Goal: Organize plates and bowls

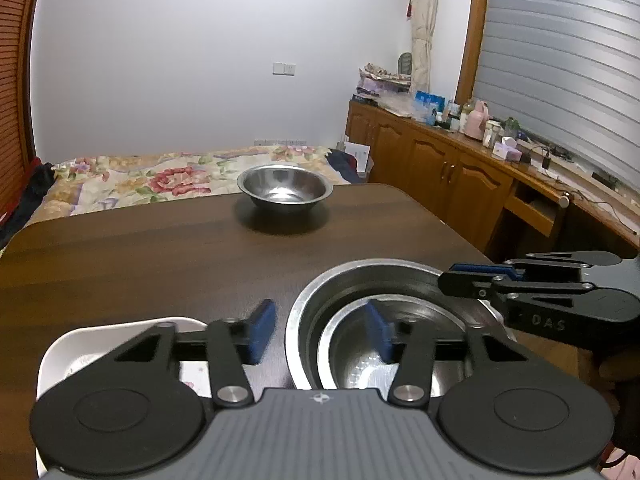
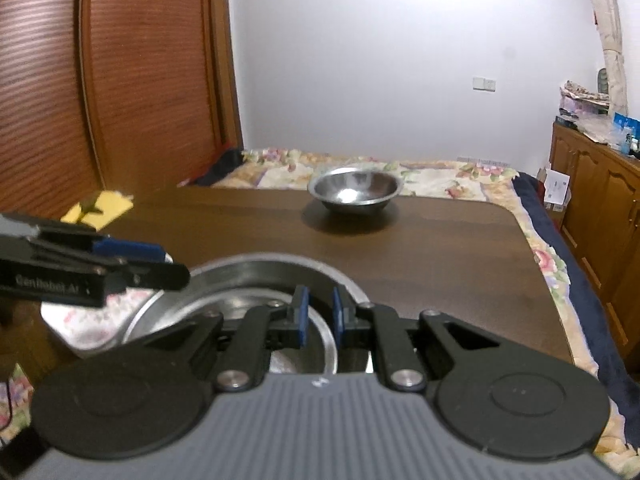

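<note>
Black left tool (image 1: 322,330) gapes — "DAS" marks right tool (image 2: 319,316), nearly shut over nested bowls (image 1: 400,280).

A brown table (image 1: 140,248) stands before a floral bed (image 1: 160,180), with wooden cabinets (image 1: 432,160) cluttered with bottles (image 1: 476,118) along the right wall.

Bare dark wooden table (image 1: 140,248) stretches open between the near nested steel bowls (image 1: 360,320) and a lone steel bowl (image 1: 285,189) by the far edge. A white dish (image 1: 80,344) crowds the near left; the right gripper (image 1: 460,276) overhangs the nested bowls' right rim.
</note>
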Motion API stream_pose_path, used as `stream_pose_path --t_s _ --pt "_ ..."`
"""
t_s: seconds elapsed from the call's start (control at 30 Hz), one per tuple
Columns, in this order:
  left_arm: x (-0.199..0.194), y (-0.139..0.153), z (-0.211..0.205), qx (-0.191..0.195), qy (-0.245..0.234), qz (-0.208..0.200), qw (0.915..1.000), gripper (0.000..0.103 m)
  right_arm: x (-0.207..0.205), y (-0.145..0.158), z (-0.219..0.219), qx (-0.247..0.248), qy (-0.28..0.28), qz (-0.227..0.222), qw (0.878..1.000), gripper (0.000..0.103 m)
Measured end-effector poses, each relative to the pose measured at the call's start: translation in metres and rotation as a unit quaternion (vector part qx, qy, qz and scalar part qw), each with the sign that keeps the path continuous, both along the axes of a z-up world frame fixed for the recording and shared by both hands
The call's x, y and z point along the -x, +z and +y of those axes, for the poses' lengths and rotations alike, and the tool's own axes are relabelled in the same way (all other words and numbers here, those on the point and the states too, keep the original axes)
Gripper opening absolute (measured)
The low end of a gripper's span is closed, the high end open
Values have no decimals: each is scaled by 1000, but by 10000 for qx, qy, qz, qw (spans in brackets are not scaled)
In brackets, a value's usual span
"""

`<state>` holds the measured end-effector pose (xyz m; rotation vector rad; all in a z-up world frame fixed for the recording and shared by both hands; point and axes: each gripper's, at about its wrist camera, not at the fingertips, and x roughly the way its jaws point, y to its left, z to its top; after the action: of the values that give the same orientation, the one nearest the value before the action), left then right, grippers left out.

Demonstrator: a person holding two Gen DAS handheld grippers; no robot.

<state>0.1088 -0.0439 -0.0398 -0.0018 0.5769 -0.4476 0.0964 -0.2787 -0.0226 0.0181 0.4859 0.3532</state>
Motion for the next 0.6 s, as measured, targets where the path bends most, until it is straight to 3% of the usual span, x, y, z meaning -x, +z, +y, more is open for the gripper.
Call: stream_pose_path --t_s 0.07,0.13,0.33,0.5,0.6 --pt "-1 1 -1 -4 32 -25 10000 73 0 2 -1 -46 -12 -24 10000 17" --pt "-1 3 0 -15 72 -78 9999 87 0 3 -2 -37 -85 -101 9999 49" --pt "-2 4 0 -38 156 -166 9997 103 1 4 -8 -110 -296 -294 9991 90" --pt "-5 4 -3 -204 224 -110 9995 103 1 5 -10 -84 -348 -339 9988 103" --pt "-8 3 -4 -276 331 -85 9990 103 -1 4 -10 -32 -425 -342 9985 103"
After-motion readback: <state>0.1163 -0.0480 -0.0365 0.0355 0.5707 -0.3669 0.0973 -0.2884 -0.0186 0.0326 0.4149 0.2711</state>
